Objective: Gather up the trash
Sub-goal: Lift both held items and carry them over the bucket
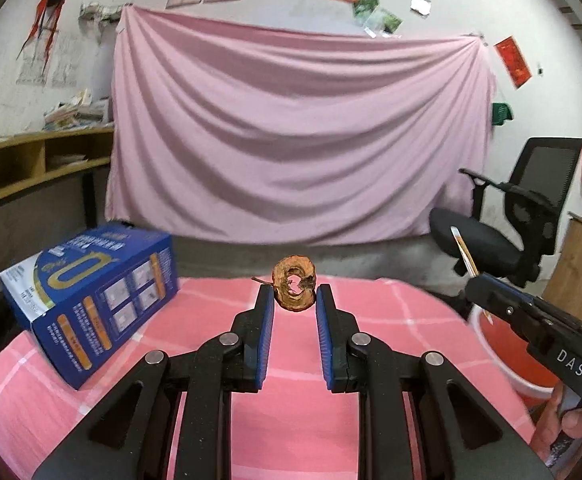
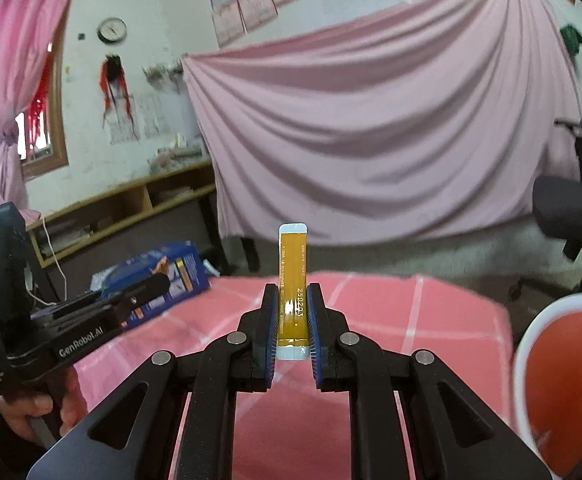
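Note:
My left gripper is shut on a brown dried apple core and holds it above the pink checked tablecloth. My right gripper is shut on a yellow stick sachet that stands upright between its pads. In the left wrist view the right gripper shows at the right with the sachet sticking up, above a red bin. The bin is at the right edge of the right wrist view. The left gripper shows at the left there.
A blue carton lies on the table's left side; it also shows in the right wrist view. A black office chair stands beyond the table at the right. A pink sheet hangs on the back wall, with wooden shelves at the left.

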`<action>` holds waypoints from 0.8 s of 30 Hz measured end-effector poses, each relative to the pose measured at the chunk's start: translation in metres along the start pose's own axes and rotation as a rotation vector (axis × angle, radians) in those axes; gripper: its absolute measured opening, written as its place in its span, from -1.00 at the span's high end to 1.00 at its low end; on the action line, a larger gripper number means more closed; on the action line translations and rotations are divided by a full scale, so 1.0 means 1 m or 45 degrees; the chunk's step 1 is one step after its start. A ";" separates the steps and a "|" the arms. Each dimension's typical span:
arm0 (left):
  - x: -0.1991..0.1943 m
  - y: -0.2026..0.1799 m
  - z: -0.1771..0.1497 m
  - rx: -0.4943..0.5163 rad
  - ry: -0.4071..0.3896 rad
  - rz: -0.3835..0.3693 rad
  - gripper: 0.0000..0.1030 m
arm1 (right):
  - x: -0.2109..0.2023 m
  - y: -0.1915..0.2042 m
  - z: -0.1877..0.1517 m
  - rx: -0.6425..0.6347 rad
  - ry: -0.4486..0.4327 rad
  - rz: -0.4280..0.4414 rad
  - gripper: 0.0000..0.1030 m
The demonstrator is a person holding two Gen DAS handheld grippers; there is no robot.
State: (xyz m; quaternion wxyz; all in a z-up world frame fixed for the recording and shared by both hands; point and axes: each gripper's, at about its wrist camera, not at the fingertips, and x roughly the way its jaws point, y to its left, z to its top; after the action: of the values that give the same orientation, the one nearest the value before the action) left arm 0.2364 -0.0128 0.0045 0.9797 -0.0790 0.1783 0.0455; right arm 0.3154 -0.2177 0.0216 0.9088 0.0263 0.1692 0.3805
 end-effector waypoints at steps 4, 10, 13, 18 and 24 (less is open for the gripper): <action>-0.019 -0.028 0.007 0.002 -0.081 -0.076 0.66 | -0.024 0.001 0.009 -0.039 -0.099 -0.024 0.77; -0.044 -0.079 0.033 0.053 -0.222 -0.171 0.66 | -0.069 -0.009 0.017 -0.088 -0.283 -0.134 0.77; -0.047 -0.107 0.044 0.092 -0.262 -0.216 0.66 | -0.091 -0.019 0.018 -0.106 -0.352 -0.224 0.77; -0.044 -0.160 0.056 0.166 -0.298 -0.327 0.66 | -0.125 -0.047 0.016 -0.081 -0.417 -0.352 0.76; -0.022 -0.210 0.057 0.223 -0.231 -0.437 0.66 | -0.147 -0.088 0.008 0.056 -0.407 -0.506 0.75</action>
State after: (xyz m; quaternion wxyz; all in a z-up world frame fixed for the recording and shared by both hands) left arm 0.2602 -0.2110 0.0939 0.9883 -0.0185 0.0767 -0.1306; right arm 0.2823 -0.3829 0.0561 0.9802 0.0720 0.0335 0.1816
